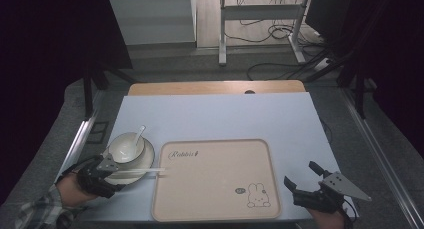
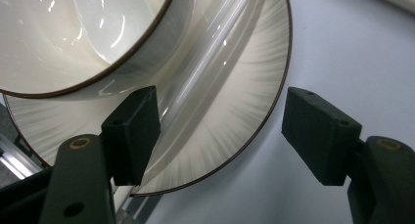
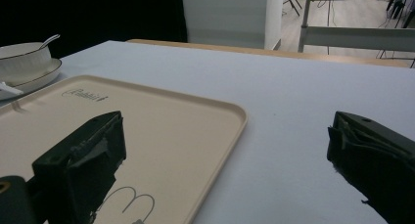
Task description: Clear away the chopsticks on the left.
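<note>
Left gripper [image 1: 107,170] sits at the near-left corner of the table [image 1: 215,116], jaws spread wide, gripping nothing. In the left gripper view [image 2: 220,131] its jaws straddle the near rim of the plate [image 2: 235,101]: one jaw over the plate surface, the other out over bare table just past the rim. Whether the inner jaw touches the plate, can't tell.

Bowl [image 1: 126,147] stands on the plate [image 1: 145,161], just ahead of the left jaws. Spoon [image 1: 138,135] rests in the bowl, handle pointing up and away from the gripper. A pale chopstick [image 1: 145,171] lies across the plate right in front of the left jaws, its tip reaching onto the edge of the tray [image 1: 215,216]. In the left gripper view it shows as a glossy rod [image 2: 205,62] running between the jaws.

Right gripper [image 1: 306,181] is at the near-right, jaws also wide apart and empty. In the right gripper view [image 3: 225,165] one jaw hangs over the tray's [image 3: 215,136] near corner, by the rabbit drawing [image 1: 257,196], the other over bare table. Bowl [image 3: 22,55] and plate are well apart from it, far off on the tray's other side.
</note>
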Demonstrator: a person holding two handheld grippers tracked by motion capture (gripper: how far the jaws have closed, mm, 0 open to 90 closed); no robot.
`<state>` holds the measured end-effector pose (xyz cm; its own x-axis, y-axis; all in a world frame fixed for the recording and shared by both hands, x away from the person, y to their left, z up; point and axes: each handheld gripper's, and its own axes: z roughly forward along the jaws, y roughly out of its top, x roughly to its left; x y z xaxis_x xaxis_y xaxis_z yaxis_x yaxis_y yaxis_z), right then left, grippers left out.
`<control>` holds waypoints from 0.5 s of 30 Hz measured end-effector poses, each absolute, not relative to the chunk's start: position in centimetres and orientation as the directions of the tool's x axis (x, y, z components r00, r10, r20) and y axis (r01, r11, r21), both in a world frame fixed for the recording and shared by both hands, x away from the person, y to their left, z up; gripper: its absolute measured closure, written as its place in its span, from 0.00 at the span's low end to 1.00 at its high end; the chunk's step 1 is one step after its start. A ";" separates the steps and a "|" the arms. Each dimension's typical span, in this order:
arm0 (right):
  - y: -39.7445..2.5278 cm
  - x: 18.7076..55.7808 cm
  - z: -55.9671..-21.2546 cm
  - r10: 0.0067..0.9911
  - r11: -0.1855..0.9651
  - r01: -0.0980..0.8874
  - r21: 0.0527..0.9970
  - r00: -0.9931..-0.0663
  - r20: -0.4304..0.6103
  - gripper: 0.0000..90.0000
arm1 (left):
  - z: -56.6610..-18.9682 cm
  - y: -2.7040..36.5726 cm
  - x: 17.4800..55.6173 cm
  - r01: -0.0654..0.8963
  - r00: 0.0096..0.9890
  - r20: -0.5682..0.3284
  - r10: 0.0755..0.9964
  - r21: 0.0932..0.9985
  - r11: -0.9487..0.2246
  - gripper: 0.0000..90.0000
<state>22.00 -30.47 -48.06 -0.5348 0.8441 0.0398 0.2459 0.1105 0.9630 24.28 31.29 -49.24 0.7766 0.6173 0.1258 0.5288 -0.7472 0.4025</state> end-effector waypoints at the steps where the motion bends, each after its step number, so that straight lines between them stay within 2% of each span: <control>1: -30.5 22.0 -48.1 0.844 0.110 0.246 0.963 -0.535 0.040 0.01 | -49.3 31.3 24.3 0.529 0.777 0.124 0.617 0.403 -0.747 0.34; 9: -30.4 22.0 -48.1 0.844 0.116 0.248 0.962 -0.534 0.036 0.01 | -49.1 31.6 24.5 0.538 0.780 0.097 0.618 0.399 -0.743 0.37; 15: -30.4 22.0 -48.1 0.844 0.112 0.250 0.962 -0.535 0.040 0.02 | -49.1 31.5 25.0 0.548 0.784 0.101 0.613 0.351 -0.759 0.39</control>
<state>22.02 -30.43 -48.14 -0.5346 0.8441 0.0402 0.2496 0.1123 0.9618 24.99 31.52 -49.15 0.7838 0.6127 0.1011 0.5481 -0.7591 0.3512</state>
